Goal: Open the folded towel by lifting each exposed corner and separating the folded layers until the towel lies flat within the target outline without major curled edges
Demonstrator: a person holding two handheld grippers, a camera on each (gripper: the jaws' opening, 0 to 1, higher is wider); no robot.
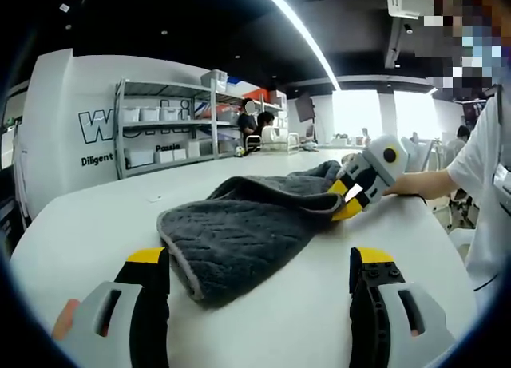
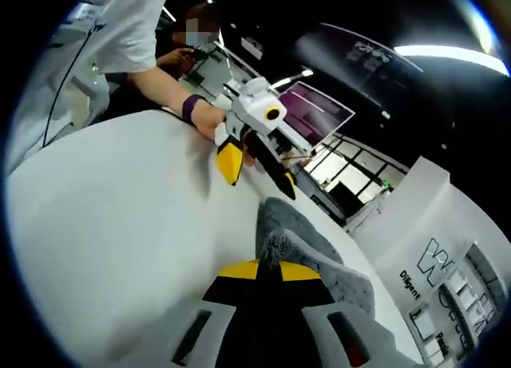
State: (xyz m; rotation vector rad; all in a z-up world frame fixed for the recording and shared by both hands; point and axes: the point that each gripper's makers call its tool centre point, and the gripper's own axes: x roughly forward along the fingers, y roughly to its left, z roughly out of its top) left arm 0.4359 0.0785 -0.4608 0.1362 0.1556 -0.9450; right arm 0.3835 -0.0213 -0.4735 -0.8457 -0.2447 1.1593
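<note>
Left gripper view: I look along my left gripper (image 1: 259,276), whose yellow-tipped jaws stand wide apart with nothing between them, hovering over a white table (image 1: 88,224). Just beyond the jaw tips lies the dark grey towel (image 1: 239,236), bunched and doubled over, its near rounded corner hanging toward me. At the towel's far end my right gripper (image 1: 349,199) comes in from the right, its jaws pinched on the cloth's edge. A person in a white shirt stands at the right. Grey shelving with white bins (image 1: 164,128) lines the back wall.

Right gripper view: my right gripper (image 2: 267,268) has its jaws closed together on a grey fold of the towel (image 2: 299,240), which humps up past the tips. Across the table (image 2: 112,224) my left gripper (image 2: 254,170) floats with jaws spread, held by a hand.

As I judge it, unfolding has barely started: one edge is gripped, the layers remain stacked and rumpled, and I can see no target outline.
</note>
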